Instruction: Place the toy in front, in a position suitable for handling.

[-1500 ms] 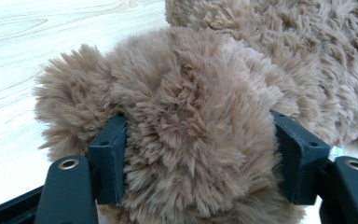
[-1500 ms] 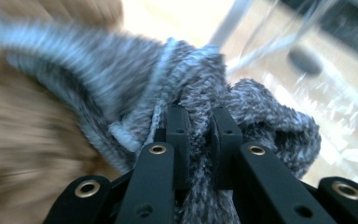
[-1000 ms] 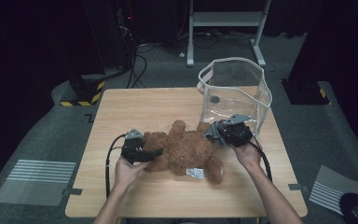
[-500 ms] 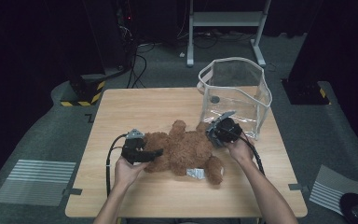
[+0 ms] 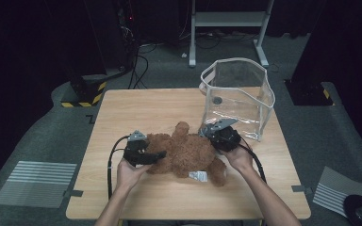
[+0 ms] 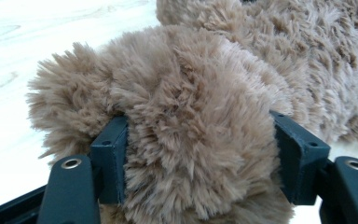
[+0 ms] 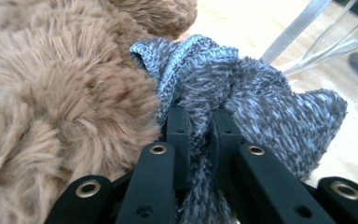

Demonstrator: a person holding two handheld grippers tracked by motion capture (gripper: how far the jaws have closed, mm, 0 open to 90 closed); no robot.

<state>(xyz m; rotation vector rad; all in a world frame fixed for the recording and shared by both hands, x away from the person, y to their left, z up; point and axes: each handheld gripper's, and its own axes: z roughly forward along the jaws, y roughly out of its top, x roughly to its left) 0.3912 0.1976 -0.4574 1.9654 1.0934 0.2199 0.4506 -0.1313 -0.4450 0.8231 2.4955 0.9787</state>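
I had my left claw [image 6: 200, 158] clamped on the teddy bear [image 5: 188, 153], my right claw [image 7: 199, 135] pinching its grey knitted garment [image 7: 242, 88]; mid-table, undressing seemed underway; next, pull it steadily toward the clear bag [image 5: 238, 96].

Counting across the table [image 5: 122, 108]: one brown plush bear [image 5: 186, 150] is lying at centre, wearing one grey-blue knit piece [image 7: 242, 88] and showing one white tag [image 5: 199, 175] on its near side. One clear plastic bag [image 5: 238, 96] is standing far right. Two grippers are working: left gripper [image 5: 156, 155], right gripper [image 5: 210, 136]. Two hands are coming in.
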